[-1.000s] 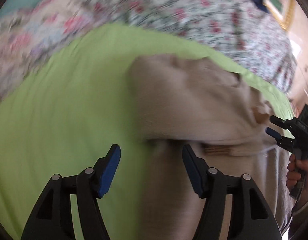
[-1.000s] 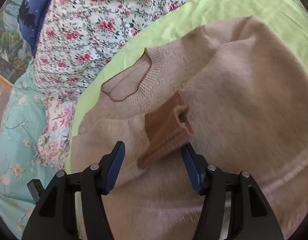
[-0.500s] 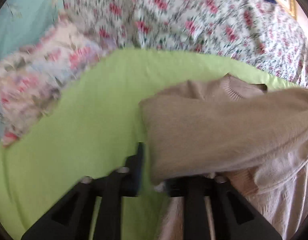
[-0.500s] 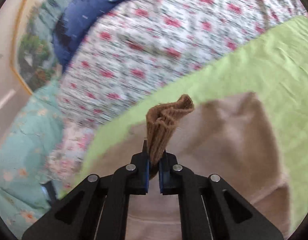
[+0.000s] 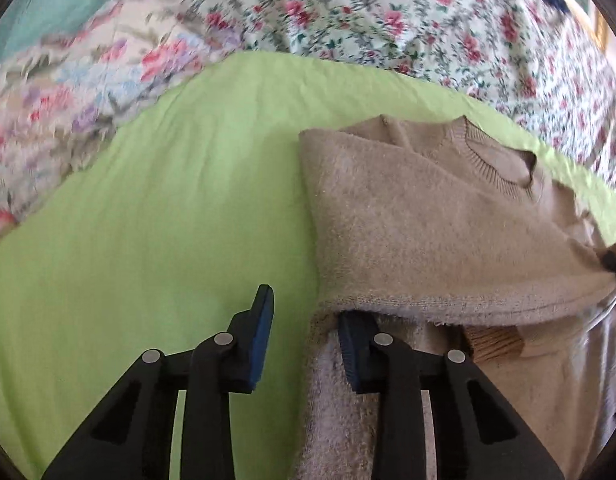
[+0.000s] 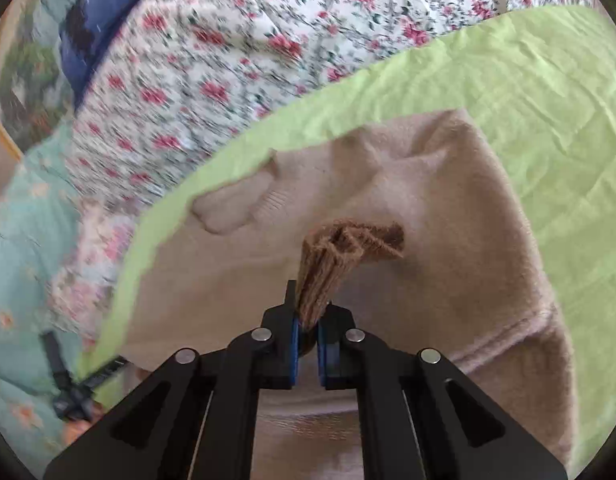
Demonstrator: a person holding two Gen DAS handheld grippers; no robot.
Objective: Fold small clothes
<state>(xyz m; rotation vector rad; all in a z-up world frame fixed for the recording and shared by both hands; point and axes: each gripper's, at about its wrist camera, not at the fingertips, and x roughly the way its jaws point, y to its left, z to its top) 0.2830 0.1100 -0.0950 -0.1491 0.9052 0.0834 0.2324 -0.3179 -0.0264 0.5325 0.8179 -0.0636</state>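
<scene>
A beige knitted sweater (image 5: 427, 220) lies on a lime green sheet (image 5: 148, 220), its ribbed neck toward the far side. One sleeve is drawn across the body toward the right. My left gripper (image 5: 308, 332) is open at the sweater's left edge, with its right finger (image 5: 355, 344) under the sleeve's lower edge. My right gripper (image 6: 306, 320) is shut on the sleeve's brown ribbed cuff (image 6: 339, 252) and holds it above the sweater (image 6: 427, 240). A second brown cuff (image 5: 493, 340) lies under the sleeve.
A floral quilt (image 5: 387, 20) is bunched along the far edge of the sheet, with a pale blue floral cover (image 6: 24, 260) at one side. A dark blue pillow (image 6: 88, 32) lies behind. Bare green sheet (image 6: 547, 100) lies beside the sweater.
My right gripper shut on the brown cuff and lifted it, drawing the sleeve across the sweater. My left gripper shut briefly at the sweater's left edge, then opened again.
</scene>
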